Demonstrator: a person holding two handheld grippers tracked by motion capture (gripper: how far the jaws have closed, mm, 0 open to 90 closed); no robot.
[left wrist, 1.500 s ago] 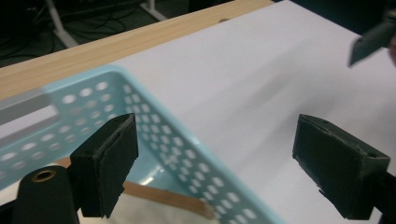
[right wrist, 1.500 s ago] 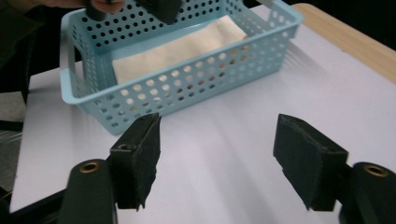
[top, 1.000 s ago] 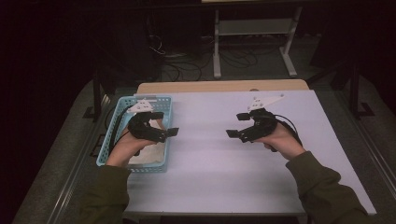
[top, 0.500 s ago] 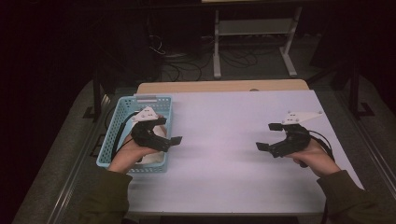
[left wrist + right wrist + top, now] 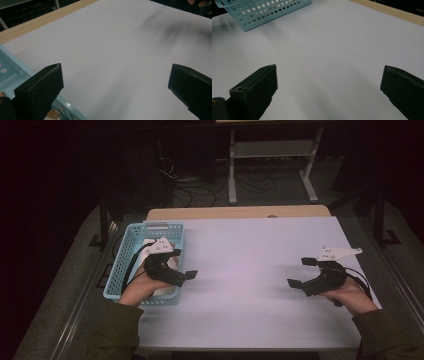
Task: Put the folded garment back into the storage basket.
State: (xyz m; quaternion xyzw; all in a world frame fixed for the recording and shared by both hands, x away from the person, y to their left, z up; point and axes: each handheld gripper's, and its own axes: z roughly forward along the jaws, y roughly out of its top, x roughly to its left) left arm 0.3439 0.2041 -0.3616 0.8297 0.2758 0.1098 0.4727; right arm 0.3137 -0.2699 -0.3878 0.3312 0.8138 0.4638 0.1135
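Basket [image 5: 127, 265] is sitting under my left tongs [image 5: 182, 270]; right tongs [image 5: 302, 272] are hovering well apart; both are gaping wide, empty.

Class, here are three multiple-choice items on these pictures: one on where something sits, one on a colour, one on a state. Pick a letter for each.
1. Where on the white table top does the perforated plastic basket sit?
A. its left edge
B. its middle
C. its right edge

2. What colour is that basket?
A. red
B. light blue
C. yellow

3. How do the jaws of the right tool stand?
A. shut together
B. clamped on a cloth
C. wide apart, holding nothing

Answers: 1 A, the high view shows it at the left edge, under the left tool. 2 B, its walls are light blue. 3 C, bare table shows between its jaws.
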